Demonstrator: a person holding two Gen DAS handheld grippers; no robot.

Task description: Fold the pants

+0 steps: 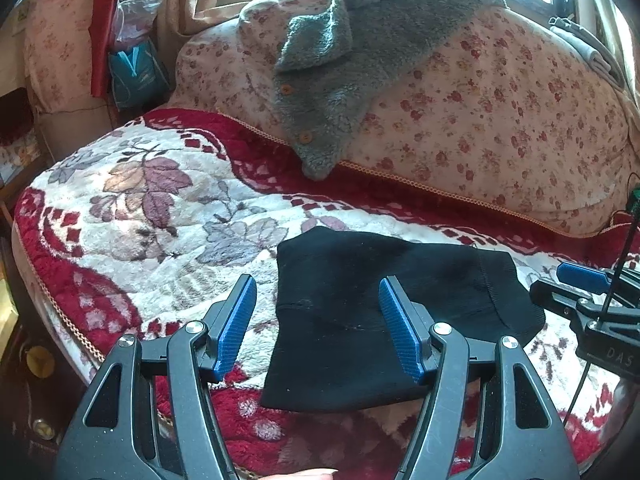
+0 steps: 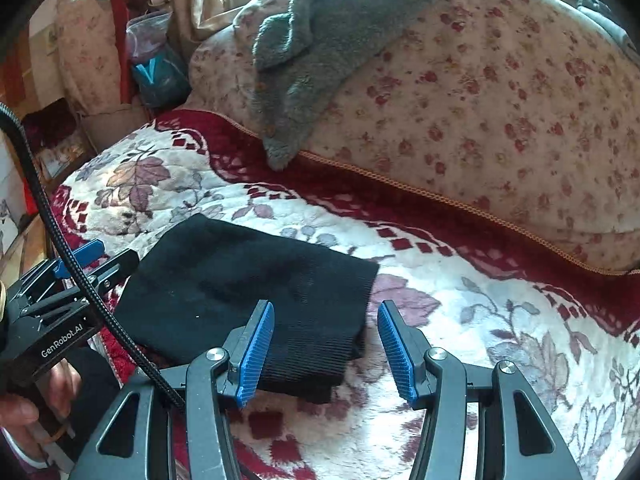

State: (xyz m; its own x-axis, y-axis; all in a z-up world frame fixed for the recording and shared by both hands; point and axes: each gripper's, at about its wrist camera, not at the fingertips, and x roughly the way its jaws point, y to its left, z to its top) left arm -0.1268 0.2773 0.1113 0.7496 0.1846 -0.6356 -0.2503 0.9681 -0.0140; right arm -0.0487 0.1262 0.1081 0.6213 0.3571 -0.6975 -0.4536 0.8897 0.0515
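Note:
The black pants (image 1: 384,312) lie folded into a compact rectangle on the floral blanket (image 1: 160,216). My left gripper (image 1: 318,324) is open and empty, hovering over the pants' left half. In the right wrist view the pants (image 2: 248,292) lie in front and to the left, ribbed waistband towards me. My right gripper (image 2: 326,348) is open and empty, its jaws astride the pants' right edge, slightly above. The right gripper also shows in the left wrist view (image 1: 580,284), and the left gripper shows in the right wrist view (image 2: 86,264).
A grey fleece jacket (image 1: 360,48) drapes over a floral quilt roll (image 1: 500,120) at the back of the bed. Bags and curtains (image 1: 132,52) stand at the back left. The bed's edge (image 1: 52,304) drops off on the left. A black cable (image 2: 72,264) crosses the right wrist view.

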